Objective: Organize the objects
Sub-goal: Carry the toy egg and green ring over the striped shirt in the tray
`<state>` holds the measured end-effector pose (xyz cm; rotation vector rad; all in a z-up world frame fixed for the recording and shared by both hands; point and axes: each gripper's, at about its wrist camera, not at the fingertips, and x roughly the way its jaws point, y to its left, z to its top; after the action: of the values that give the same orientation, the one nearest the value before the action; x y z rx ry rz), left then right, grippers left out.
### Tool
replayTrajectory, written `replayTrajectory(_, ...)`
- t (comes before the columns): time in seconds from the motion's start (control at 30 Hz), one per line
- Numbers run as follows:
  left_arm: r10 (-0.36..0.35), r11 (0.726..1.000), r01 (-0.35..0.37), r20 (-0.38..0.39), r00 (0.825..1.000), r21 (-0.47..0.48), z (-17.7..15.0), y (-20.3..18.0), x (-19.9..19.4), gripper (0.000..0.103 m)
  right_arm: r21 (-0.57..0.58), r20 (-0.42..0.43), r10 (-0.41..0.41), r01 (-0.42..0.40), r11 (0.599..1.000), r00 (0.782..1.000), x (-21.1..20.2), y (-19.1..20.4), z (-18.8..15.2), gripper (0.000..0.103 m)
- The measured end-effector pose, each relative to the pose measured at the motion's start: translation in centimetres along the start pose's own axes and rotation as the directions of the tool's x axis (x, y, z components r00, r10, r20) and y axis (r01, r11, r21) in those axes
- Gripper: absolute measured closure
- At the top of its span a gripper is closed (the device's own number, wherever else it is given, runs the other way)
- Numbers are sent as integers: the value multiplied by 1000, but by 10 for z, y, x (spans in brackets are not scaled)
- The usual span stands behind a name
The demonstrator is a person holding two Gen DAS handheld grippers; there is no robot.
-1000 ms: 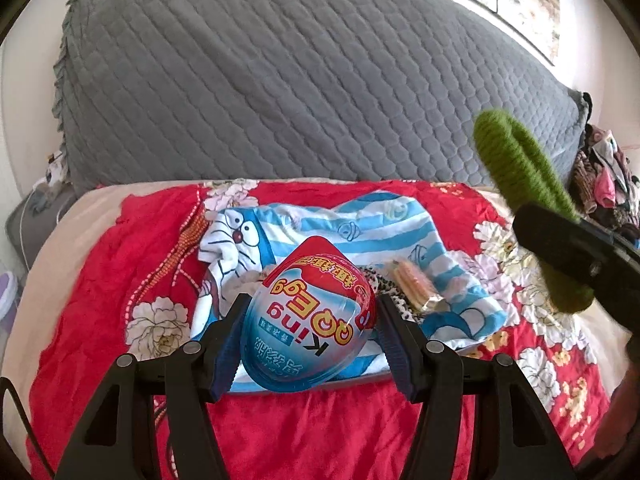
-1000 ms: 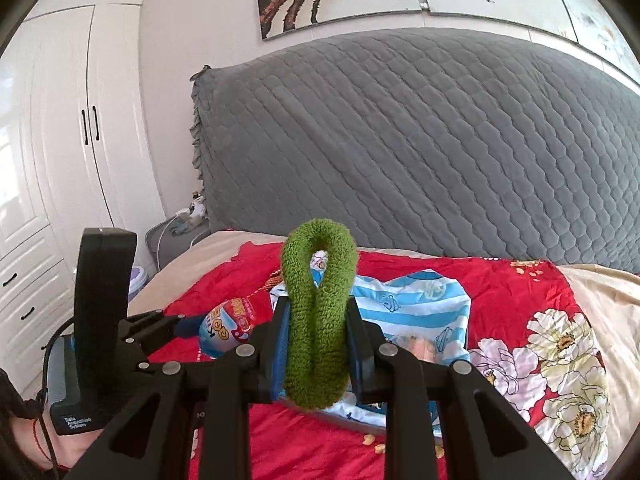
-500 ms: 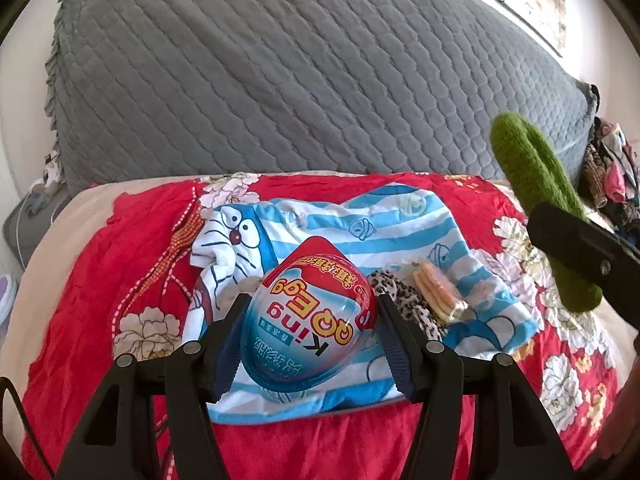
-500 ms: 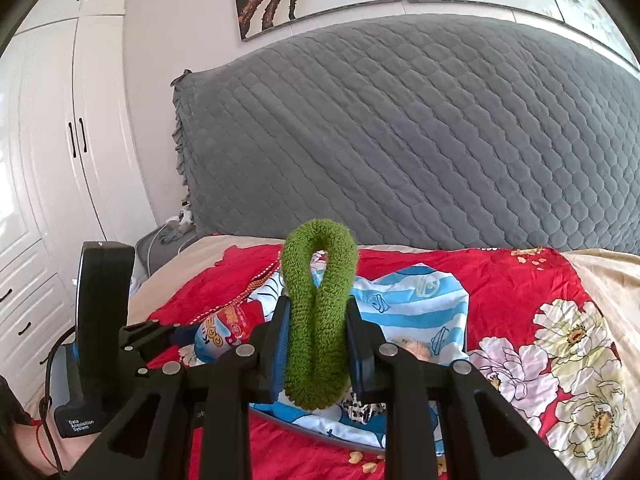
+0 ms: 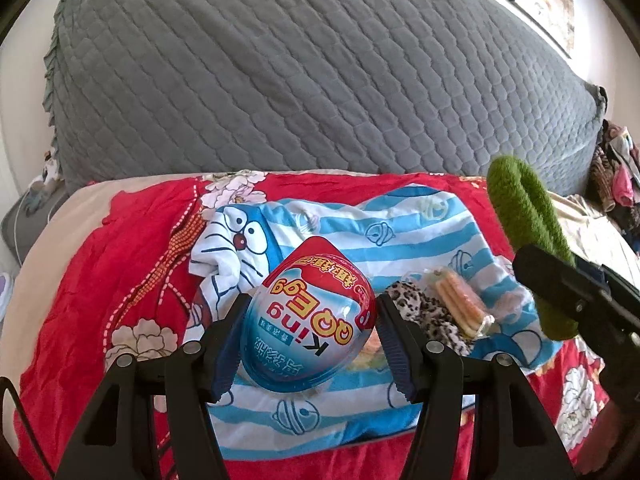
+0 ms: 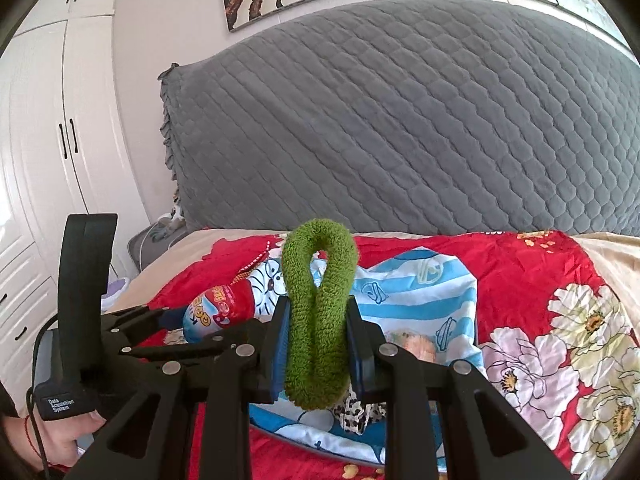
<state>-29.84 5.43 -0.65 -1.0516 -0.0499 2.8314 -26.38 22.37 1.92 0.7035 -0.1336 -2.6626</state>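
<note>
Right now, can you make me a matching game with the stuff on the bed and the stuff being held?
Things:
1. toy egg
2. green fuzzy loop
3. wafer packet
4. leopard-print cloth

Places:
A. lying on the striped cartoon cloth
B. pinched in the right tool
C. held in the left tool
D. tucked under the wafer packet

Pairs: 1-C, 2-B, 3-A, 4-D
</note>
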Motion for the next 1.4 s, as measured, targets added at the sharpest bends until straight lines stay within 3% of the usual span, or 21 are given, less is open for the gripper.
replayTrajectory(0.8,15,1000,-15,-9,1000,7,-1,8,61,39,-12,-81,-26,26,1000,996,80,-26,-27,78)
replayTrajectory(1.4,37,999,-36,-21,999,21,-4,7,77,39,-34,-119,-35,31,999,992,99,-25,-41,77)
